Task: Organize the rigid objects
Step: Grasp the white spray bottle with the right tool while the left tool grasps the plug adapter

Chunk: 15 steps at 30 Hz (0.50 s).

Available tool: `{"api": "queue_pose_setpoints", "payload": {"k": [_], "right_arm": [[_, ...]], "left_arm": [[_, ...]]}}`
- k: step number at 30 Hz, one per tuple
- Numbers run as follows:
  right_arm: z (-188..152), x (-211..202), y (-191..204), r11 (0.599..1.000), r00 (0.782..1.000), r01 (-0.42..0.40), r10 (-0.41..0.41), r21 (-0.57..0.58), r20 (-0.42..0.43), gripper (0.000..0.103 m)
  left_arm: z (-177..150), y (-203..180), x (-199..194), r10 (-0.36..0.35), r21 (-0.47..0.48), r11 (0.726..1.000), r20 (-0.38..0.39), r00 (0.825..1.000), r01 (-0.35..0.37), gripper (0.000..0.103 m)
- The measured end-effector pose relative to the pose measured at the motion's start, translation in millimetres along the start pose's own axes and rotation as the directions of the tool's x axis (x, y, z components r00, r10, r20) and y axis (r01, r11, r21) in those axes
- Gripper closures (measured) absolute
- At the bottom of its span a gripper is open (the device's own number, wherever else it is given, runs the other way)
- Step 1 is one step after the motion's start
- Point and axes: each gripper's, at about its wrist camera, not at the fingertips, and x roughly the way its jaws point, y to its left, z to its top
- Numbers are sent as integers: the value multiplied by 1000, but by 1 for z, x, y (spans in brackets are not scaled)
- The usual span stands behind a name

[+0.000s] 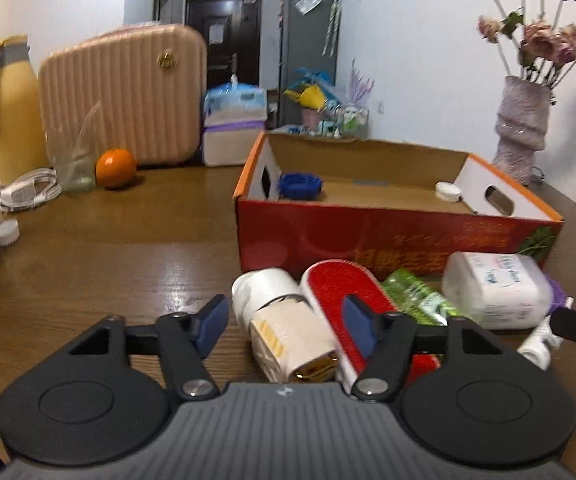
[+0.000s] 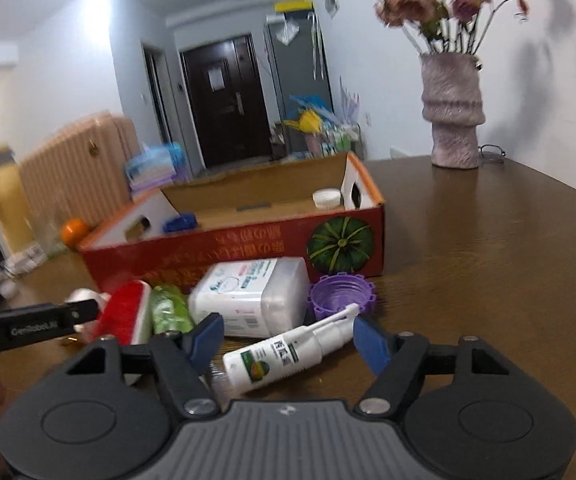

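A red cardboard box stands open on the brown table; it also shows in the right wrist view. Inside lie a blue ring and a white cap. In front lie a white bottle with a tan label, a red-faced brush, a green packet, a white tub, a purple ring and a white spray bottle. My left gripper is open around the tan-labelled bottle. My right gripper is open around the spray bottle.
A pink ribbed case, a yellow jug, an orange, a glass and white cables stand at the back left. A vase of dried flowers stands at the back right.
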Motion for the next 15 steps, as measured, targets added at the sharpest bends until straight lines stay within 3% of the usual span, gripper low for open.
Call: {"api": "queue_pose_setpoints", "payload": {"k": [3,5,10,11,12,14,15], "right_arm": [[-2,19,7,999,998,37,-38,-28,-40,33],[-6,23,8,998,997,56,-58,-35,-59,39],[-9,11,-14,989,987,150,-151,-17,-47,42],[-9,12,-18,988,987,155,-156,-16,-49,47],[-8,14,-22,989,987,150,-150,-10,-56,50],[-7,20,-26,992,989,129,-128,2,-75,70],[-7,22,-26,994,990,112,-111,1,-83,74]], "left_arm": [[-4,10,0,-9,-21,1000,10,1000,9,39],[-9,13,-4,19,-23,1000,16,1000,-19,39],[-16,22,-11,48,-18,999,-1,999,-48,49],[-16,23,-11,44,-13,999,1,999,-44,56],[-15,22,-9,27,-7,1000,-8,1000,-27,70],[-14,19,-3,10,9,1000,-38,999,-10,71],[-15,18,-4,12,17,1000,-38,999,-11,71]]}}
